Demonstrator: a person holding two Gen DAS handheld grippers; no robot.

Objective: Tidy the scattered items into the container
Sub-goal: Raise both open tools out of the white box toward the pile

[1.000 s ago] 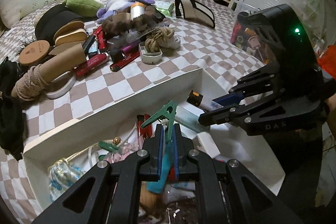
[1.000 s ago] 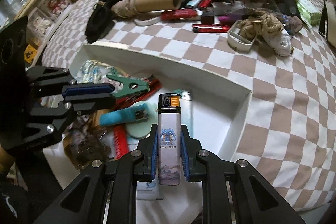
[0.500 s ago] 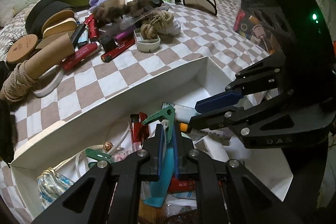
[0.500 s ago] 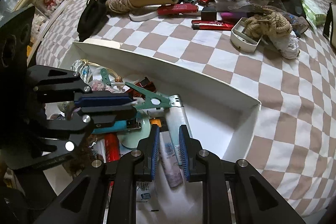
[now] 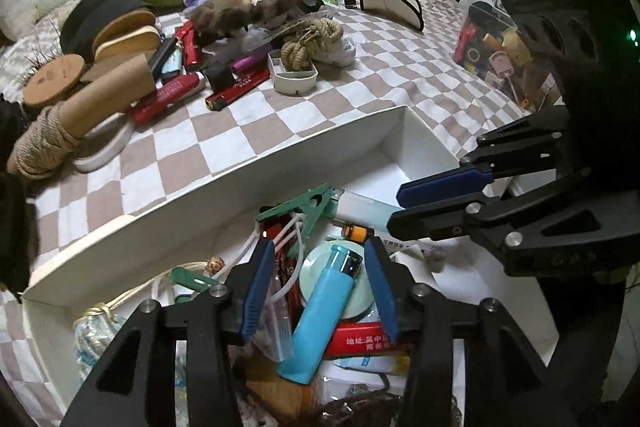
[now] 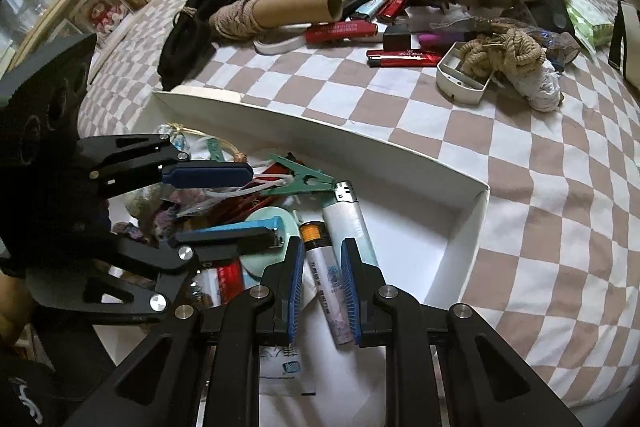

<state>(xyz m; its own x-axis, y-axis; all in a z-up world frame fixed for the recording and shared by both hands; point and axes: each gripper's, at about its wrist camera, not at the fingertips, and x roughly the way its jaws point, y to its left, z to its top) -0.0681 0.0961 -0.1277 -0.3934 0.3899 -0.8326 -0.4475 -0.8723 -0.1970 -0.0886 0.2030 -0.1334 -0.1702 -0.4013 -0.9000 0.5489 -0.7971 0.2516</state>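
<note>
Left wrist view: close above white box [image 5: 280, 163], facing 12 o'clock over bed [image 5: 400, 67]. Right wrist view: same closeness, looking from 3 o'clock side. Both share box [image 6: 360, 143], bed clutter, opposite claw.

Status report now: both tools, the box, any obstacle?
Left tool open, right tool open, both empty. Blue lighter and white lighter lying in box. No obstacle seen.

Lighters [image 6: 326, 267] in box [image 6: 476, 223]
</note>
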